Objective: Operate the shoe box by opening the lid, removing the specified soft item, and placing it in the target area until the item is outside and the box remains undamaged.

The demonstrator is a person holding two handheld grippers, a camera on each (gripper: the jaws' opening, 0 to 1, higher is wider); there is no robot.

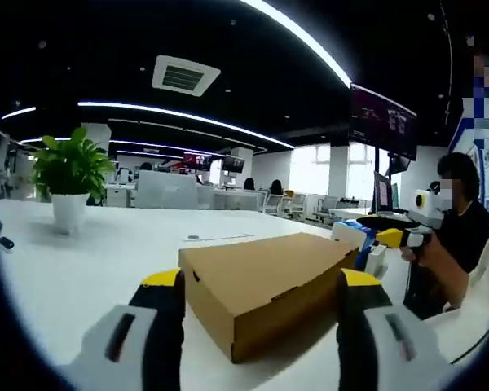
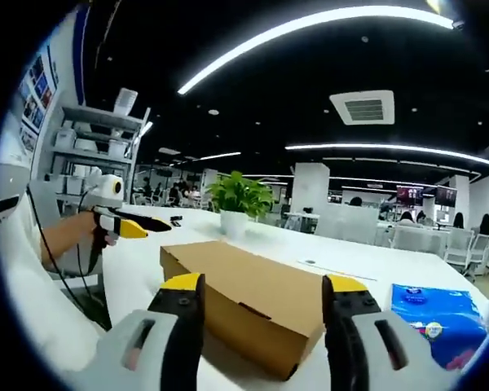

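Note:
A brown cardboard shoe box [image 1: 269, 281] lies on the white table [image 1: 73, 277] with its lid closed. My left gripper [image 1: 261, 281] is open, its yellow-tipped jaws standing either side of the box's near corner, a little short of it. In the right gripper view the same box [image 2: 244, 289] lies just ahead of my right gripper [image 2: 264, 283], also open and empty. Each gripper shows from the side in the other's view: the right gripper [image 1: 395, 238] past the box's far end in a person's hand, the left gripper [image 2: 130, 224] at the left. The soft item is hidden.
A potted green plant [image 1: 69, 175] in a white pot stands on the table; it also shows behind the box [image 2: 238, 199]. A blue-and-white packet [image 2: 436, 314] lies to the right of the box. A person [image 1: 460, 228] sits at the table's end. Desks and chairs fill the background.

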